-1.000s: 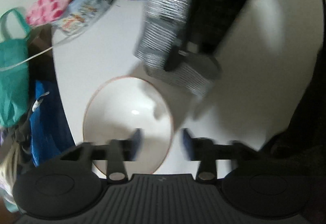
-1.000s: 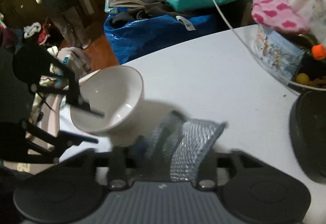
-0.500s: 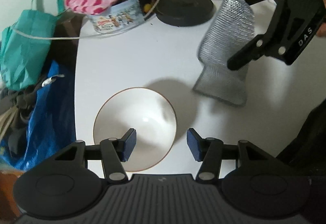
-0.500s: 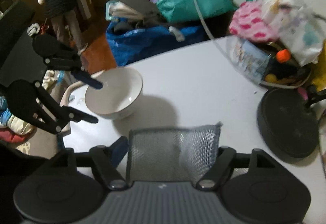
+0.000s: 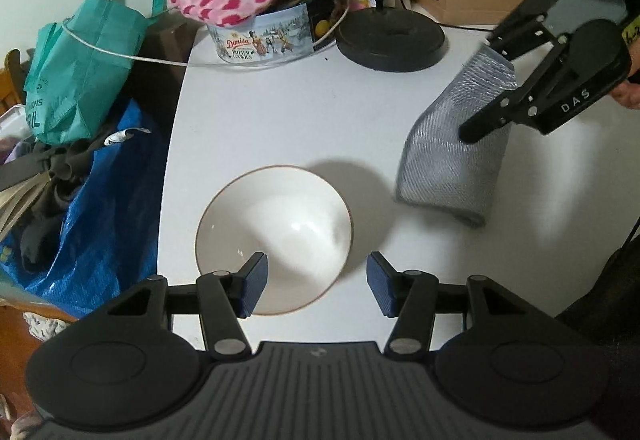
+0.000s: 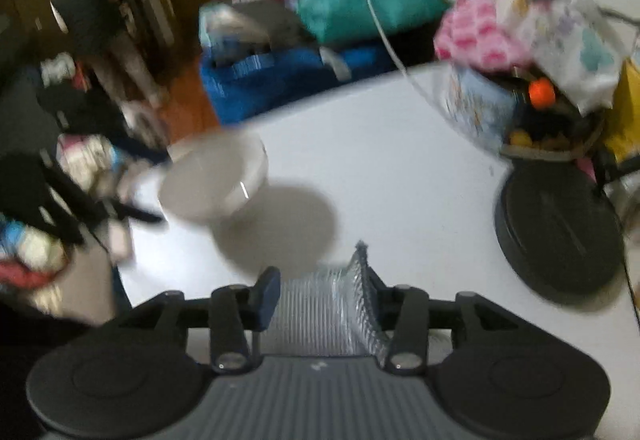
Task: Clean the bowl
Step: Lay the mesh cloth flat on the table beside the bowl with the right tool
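The white bowl [image 5: 274, 236] sits low-centre on the counter [image 5: 280, 120], the left gripper [image 5: 316, 282] straddling its near rim with jaws apart, while the right gripper [image 5: 486, 88], upper right, clamps a silver mesh cloth [image 5: 452, 160].

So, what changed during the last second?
The right tool carried the mesh cloth away from the bowl, rightward in the left wrist view, and its grip on it narrowed. The bowl stays on the table, the left tool open above it.

Both hand-held grippers were black: left hand-held gripper [image 5: 316, 280] had blue pads, silver pivot screws, ribbed grey housing; right hand-held gripper [image 5: 500, 80] bore white "DAS" lettering.
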`<state>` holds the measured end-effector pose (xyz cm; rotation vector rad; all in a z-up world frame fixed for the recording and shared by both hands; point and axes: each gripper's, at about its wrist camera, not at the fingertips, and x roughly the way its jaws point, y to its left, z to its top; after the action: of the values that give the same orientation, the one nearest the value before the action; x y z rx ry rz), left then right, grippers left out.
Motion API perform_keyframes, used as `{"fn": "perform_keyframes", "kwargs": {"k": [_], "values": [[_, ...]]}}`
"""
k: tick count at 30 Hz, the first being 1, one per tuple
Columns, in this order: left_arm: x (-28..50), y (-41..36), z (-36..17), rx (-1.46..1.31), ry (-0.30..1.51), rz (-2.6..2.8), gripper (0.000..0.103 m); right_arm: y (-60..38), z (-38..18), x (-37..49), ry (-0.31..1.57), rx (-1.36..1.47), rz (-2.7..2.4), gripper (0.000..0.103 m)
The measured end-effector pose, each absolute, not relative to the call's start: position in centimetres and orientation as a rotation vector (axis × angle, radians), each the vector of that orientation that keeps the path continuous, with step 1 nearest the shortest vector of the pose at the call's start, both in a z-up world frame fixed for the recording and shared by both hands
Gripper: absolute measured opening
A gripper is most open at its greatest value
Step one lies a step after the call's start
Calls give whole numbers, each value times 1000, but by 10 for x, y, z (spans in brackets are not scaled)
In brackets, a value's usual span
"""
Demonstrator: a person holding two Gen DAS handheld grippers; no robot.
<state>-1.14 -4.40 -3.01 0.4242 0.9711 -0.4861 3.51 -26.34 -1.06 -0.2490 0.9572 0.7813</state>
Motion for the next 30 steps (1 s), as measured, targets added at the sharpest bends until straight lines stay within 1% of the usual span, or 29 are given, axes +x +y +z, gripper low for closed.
{"fn": "perform_keyframes", "kwargs": {"k": [2,5,7,11,12,15,16,18,20,21,23,25,26,27,30], "values": [[-11,-44,-31,423,974,-480,53,-268,-10,33,961,-247,780,1],[-9,-44,-31,418,973,-469,53,-269,3,36,881,-212,751,1],[-7,-43,-30,415,971,-465,53,-266,15,40,807,-198,730,1],[-4,-39,-26,395,966,-451,53,-252,50,38,547,-221,658,1],[-3,-38,-26,389,967,-448,53,-245,50,37,531,-264,667,1],[-4,-36,-27,382,973,-446,53,-226,40,37,533,-407,704,2],[-4,-35,-27,379,975,-445,53,-217,27,34,557,-482,730,3],[-6,-35,-29,372,982,-448,53,-207,0,30,645,-533,803,3],[-6,-35,-29,374,984,-449,53,-195,-32,11,678,-658,868,3],[-7,-34,-29,375,985,-449,53,-192,-38,7,676,-690,879,3],[-8,-33,-29,373,987,-446,53,-189,-46,-5,647,-742,871,3],[-8,-32,-29,371,988,-444,54,-186,-55,-14,684,-794,912,3],[-8,-32,-30,377,990,-443,54,-185,-58,-21,672,-831,943,3],[-8,-32,-30,383,990,-442,54,-186,-59,-30,648,-843,981,3],[-9,-31,-28,375,986,-447,54,-187,-54,-40,672,-820,1046,3]]}}
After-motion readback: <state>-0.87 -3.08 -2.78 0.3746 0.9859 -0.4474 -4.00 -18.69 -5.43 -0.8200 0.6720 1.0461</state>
